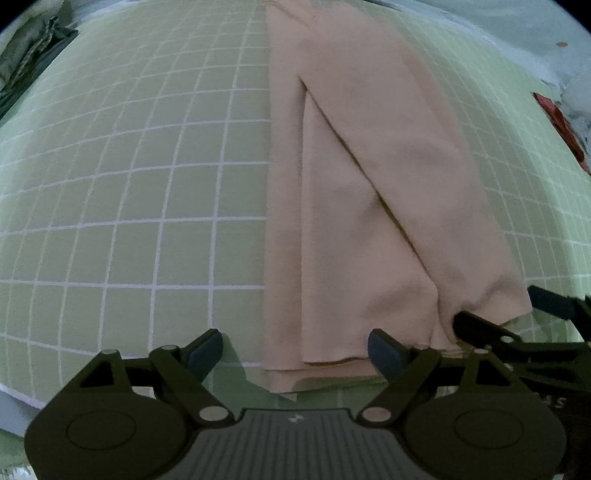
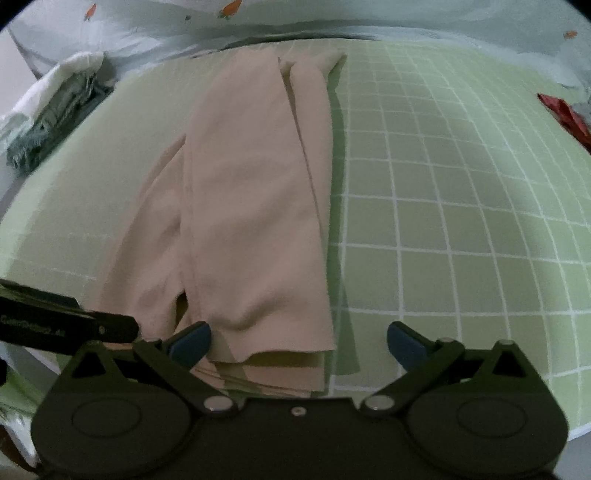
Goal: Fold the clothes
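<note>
A beige garment (image 1: 369,206) lies folded into a long, narrow strip on a green mat (image 1: 129,192) marked with a white grid. Its long axis runs away from both cameras, from the near edge of the mat toward the far edge, where pale bedding (image 2: 332,18) with small orange prints begins. In the left wrist view the strip sits right of centre and widens toward the near end; a diagonal fold edge crosses it from upper left to lower right, with a narrower layer lying on top along the left side. In the right wrist view the same strip sits left of centre, a top layer overlapping a lower one that peeks out on the left, and the near end shows several stacked layers.

The left gripper (image 1: 295,349) hangs over the garment's near end with its jaws wide apart; the left fingertip is over bare mat, the right one over the cloth, and nothing is clamped. The right gripper (image 2: 298,341) also stands with jaws spread wide, straddling the near right corner of the strip: its left fingertip is over the cloth, its right one over bare mat. No fabric is pinched.

A pile of grey-green and white clothes (image 2: 55,110) lies off the mat's far left corner, and a red item (image 2: 565,114) lies at the right edge.
</note>
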Tool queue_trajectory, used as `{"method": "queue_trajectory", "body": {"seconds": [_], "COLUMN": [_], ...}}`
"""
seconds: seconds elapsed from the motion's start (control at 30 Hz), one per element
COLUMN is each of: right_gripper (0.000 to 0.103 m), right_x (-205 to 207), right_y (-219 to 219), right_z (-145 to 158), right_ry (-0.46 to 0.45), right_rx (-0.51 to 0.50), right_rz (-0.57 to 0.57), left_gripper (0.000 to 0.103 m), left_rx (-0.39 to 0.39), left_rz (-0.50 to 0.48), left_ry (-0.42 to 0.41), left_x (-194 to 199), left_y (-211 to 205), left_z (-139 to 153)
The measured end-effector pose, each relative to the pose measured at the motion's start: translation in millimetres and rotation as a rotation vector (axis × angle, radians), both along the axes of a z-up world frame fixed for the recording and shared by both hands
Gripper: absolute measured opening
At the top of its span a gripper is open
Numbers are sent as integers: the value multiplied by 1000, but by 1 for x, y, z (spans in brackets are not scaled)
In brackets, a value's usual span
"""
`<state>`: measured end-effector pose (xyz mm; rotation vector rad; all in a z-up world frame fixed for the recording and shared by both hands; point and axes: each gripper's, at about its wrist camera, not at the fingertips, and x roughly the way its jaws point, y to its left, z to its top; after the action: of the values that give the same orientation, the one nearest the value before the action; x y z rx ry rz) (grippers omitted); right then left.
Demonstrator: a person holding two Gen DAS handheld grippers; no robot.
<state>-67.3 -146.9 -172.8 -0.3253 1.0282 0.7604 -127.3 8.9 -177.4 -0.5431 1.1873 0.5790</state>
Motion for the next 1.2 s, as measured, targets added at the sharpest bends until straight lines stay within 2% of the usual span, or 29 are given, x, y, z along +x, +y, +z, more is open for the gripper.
{"method": "queue_trajectory", "body": {"seconds": [0.1,0.17,0.2,0.27,0.3,0.37,0.43,0.53,0.57,0.63,0.8,1.0,1.2], "right_gripper": [92,86,82,68,54,41,37,25,21,18,16,16,15], "right_x": [-3,-3,-3,-5,-6,-6,-6,-4,-2,0,2,6,30], "right_y": [2,1,0,-1,-2,-3,-4,-10,-12,-15,-22,-30,-26], "right_z": [1,2,2,4,5,7,8,8,8,8,22,52,88], "right_ry": [-8,7,13,14,14,30,47,73,87,108,117,77,14], "right_rx": [-7,10,18,32,43,59,72,96,106,123,149,211,318], "right_rz": [34,42,47,70,83,96,100,100,99,98,108,121,114], "left_gripper": [83,77,71,62,59,49,41,18,17,14,13,13,13], "left_rx": [7,18,23,24,22,16,0,-54,-73,-81,-90,-68,-21], "left_rz": [-40,-61,-69,-76,-74,-71,-61,-32,-20,-11,4,0,24], "left_ry": [-4,-7,-11,-27,-35,-52,-70,-113,-126,-131,-148,-229,-357], "left_x": [6,15,19,25,26,27,26,11,7,6,4,8,24], "left_y": [-8,-16,-20,-24,-24,-25,-25,-17,-15,-15,-21,-27,-10], "left_z": [-3,-7,-9,-10,-11,-11,-11,-9,-9,-10,-1,36,78]}}
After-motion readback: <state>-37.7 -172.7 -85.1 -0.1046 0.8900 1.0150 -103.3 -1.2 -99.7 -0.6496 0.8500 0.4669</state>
